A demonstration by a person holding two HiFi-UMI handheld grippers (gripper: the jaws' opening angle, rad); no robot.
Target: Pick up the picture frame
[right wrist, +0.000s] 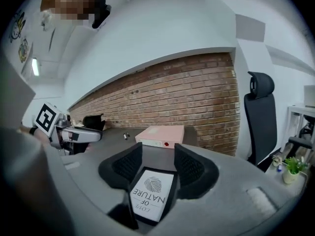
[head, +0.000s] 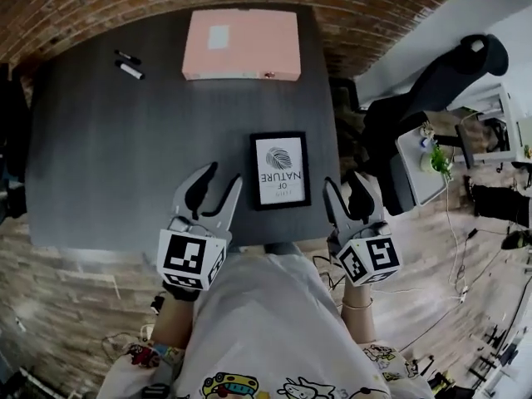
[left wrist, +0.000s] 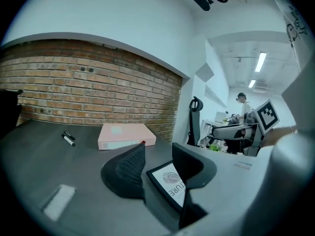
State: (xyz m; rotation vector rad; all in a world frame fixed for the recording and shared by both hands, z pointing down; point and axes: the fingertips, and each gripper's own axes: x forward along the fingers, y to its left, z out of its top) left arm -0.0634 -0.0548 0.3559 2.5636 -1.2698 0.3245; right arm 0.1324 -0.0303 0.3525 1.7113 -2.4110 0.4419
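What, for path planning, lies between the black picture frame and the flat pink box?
Nothing: the head view shows only bare dark grey tabletop between the black picture frame and the flat pink box.

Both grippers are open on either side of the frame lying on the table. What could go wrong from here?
1. The picture frame lies flat on the table, so the open fingers of the left gripper and right gripper may only graze its thin edges and slip off.
2. It sits near the table's front right corner; an uneven push from one side could skid it over the edge.
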